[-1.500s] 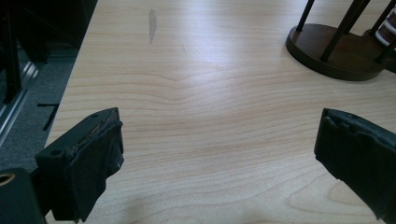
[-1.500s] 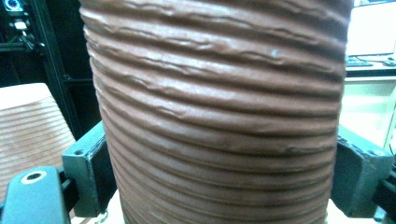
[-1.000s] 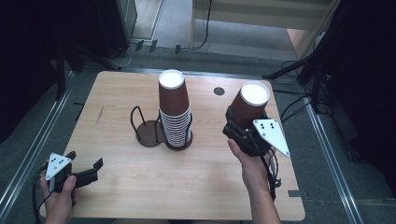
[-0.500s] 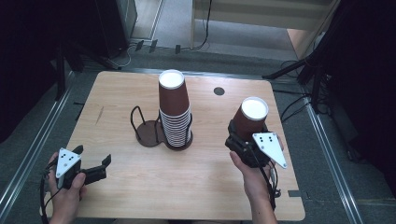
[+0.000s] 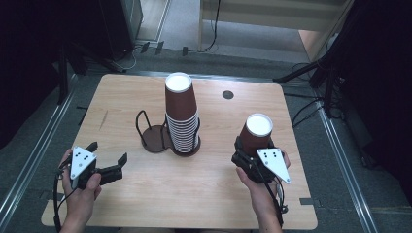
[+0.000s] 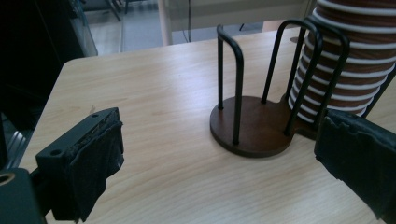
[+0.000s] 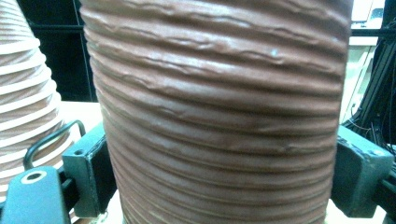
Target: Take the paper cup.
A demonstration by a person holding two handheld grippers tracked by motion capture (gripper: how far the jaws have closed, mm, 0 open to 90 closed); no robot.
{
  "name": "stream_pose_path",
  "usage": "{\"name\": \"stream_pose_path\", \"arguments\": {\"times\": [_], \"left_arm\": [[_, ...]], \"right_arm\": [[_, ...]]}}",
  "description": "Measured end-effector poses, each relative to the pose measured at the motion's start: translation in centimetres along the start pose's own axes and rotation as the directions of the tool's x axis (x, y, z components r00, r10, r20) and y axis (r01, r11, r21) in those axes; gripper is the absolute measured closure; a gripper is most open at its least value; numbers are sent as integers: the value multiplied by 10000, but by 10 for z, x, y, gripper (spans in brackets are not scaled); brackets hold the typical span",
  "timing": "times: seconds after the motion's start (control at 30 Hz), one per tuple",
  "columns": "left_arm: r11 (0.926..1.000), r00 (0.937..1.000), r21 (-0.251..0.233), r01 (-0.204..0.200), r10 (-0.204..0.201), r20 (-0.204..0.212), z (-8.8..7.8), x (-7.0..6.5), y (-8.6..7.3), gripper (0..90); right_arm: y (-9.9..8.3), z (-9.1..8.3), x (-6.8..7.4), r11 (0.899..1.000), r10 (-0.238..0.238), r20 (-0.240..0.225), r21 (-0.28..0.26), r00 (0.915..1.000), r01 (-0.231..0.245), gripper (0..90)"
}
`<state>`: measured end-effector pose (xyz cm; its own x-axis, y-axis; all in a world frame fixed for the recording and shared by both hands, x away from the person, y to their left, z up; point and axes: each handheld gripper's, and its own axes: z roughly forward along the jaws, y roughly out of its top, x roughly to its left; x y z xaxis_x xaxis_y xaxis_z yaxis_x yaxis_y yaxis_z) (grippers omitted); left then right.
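An upside-down brown ribbed paper cup point(image 5: 256, 133) is low over the right side of the wooden table point(image 5: 194, 194), and my right gripper point(image 5: 252, 154) is shut on its lower part. In the right gripper view the cup's wall point(image 7: 219, 116) sits between both pads point(image 7: 91, 172). A tall stack of the same cups point(image 5: 180, 116) stands in one side of a dark wire holder point(image 5: 155, 138) at the table's middle. My left gripper point(image 5: 107, 151) is open and holds nothing near the front left. In its own view it faces the holder's free ring point(image 6: 254, 126).
A small dark round hole point(image 5: 228, 94) lies in the table top behind the held cup. Cables and dark stands lie on the floor beyond the far edge. A metal rail point(image 5: 29, 165) runs along each side of the table.
My right gripper has come down toward the table with the cup still in it. My left gripper has moved right and a little away from the front edge, jaws still open.
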<state>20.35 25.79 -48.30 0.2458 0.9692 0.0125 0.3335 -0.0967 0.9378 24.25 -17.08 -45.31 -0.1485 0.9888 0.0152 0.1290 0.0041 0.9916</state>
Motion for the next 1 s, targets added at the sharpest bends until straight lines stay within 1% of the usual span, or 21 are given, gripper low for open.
{"name": "stream_pose_path", "arguments": {"times": [0.03, 0.07, 0.1, 0.17, 0.2, 0.23, 0.3, 0.37, 0.43, 0.47, 0.53, 0.6, 0.63, 0.67, 0.7, 0.77, 0.83, 0.87, 0.9, 0.97, 1.0], "left_arm": [[9999, 10000, -102, -53, 53, 20, 2, -4, 4, 18], [9999, 10000, -102, -53, 53, 20, 2, -4, 4, 18], [9997, 9998, -167, -153, 155, 92, 4, -9, 8, 18], [9995, 9996, -238, -230, 234, 175, 5, -14, 12, 18], [9995, 9996, -238, -230, 234, 175, 5, -14, 12, 18], [9990, 9991, -263, -357, 364, 237, 6, -17, 16, 18], [9994, 9986, -305, -143, 158, 496, 6, -19, 20, 18], [9992, 9984, -368, -148, 168, 543, 5, -20, 22, 18], [9990, 9974, -416, -192, 220, 683, 5, -24, 24, 18], [9991, 9969, -379, -195, 223, 754, 5, -25, 24, 18], [9994, 9949, -333, -118, 150, 995, 5, -30, 25, 18], [9993, 9929, -309, -208, 242, 1164, 6, -35, 25, 18], [9991, 9916, -299, -315, 350, 1244, 6, -38, 25, 18], [9991, 9916, -299, -315, 350, 1244, 6, -38, 25, 18], [9987, 9899, -248, -449, 478, 1335, 8, -41, 26, 18], [9990, 9856, -178, -413, 437, 1634, 9, -45, 26, 18], [9986, 9833, -186, -502, 527, 1745, 12, -50, 28, 18], [9982, 9813, -149, -577, 594, 1831, 13, -52, 29, 18], [9983, 9789, -132, -563, 578, 1958, 14, -54, 29, 18], [9985, 9729, -93, -546, 553, 2244, 15, -59, 30, 18], [9985, 9729, -93, -546, 553, 2244, 15, -59, 30, 18]], "right_arm": [[-3, 0, 1, 10000, -11, 15, 38, 10000, 11, 122], [-4, 0, 1, 10000, -76, 59, 28, 10000, 76, 122], [-7, 0, 1, 9999, -154, 133, 46, 9998, 154, 122], [-11, 0, 2, 9999, -130, 165, 99, 9998, 129, 122], [-13, 0, 2, 9999, -105, 136, 85, 9999, 104, 122], [-16, 0, 2, 9999, -92, 83, 100, 9999, 91, 122], [-20, -2, 4, 9998, -200, 98, 42, 9998, 199, 123], [-21, -3, 4, 9998, -186, 78, 45, 9998, 185, 124], [-25, -6, 6, 9996, -226, -154, 192, 9996, 229, 124], [-26, -7, 6, 9990, -369, -207, 225, 9991, 374, 124], [-29, -8, 8, 9979, -592, -92, 244, 9982, 594, 125], [-32, -8, 11, 9974, -653, -144, 302, 9978, 657, 124], [-34, -8, 12, 9964, -770, -112, 344, 9970, 773, 124], [-34, -8, 12, 9964, -770, -112, 344, 9970, 773, 124], [-36, -8, 14, 9958, -812, -151, 423, 9966, 817, 123], [-42, -8, 18, 9944, -816, -285, 643, 9963, 833, 122], [-47, -7, 22, 9922, -857, -446, 868, 9953, 894, 122], [-50, -7, 25, 9903, -961, -517, 956, 9940, 1007, 122], [-53, -6, 29, 9881, -1086, -628, 1029, 9921, 1146, 122], [-59, -6, 36, 9824, -1378, -936, 1142, 9860, 1481, 122], [-61, -6, 40, 9789, -1529, -1007, 1209, 9831, 1646, 121]]}}
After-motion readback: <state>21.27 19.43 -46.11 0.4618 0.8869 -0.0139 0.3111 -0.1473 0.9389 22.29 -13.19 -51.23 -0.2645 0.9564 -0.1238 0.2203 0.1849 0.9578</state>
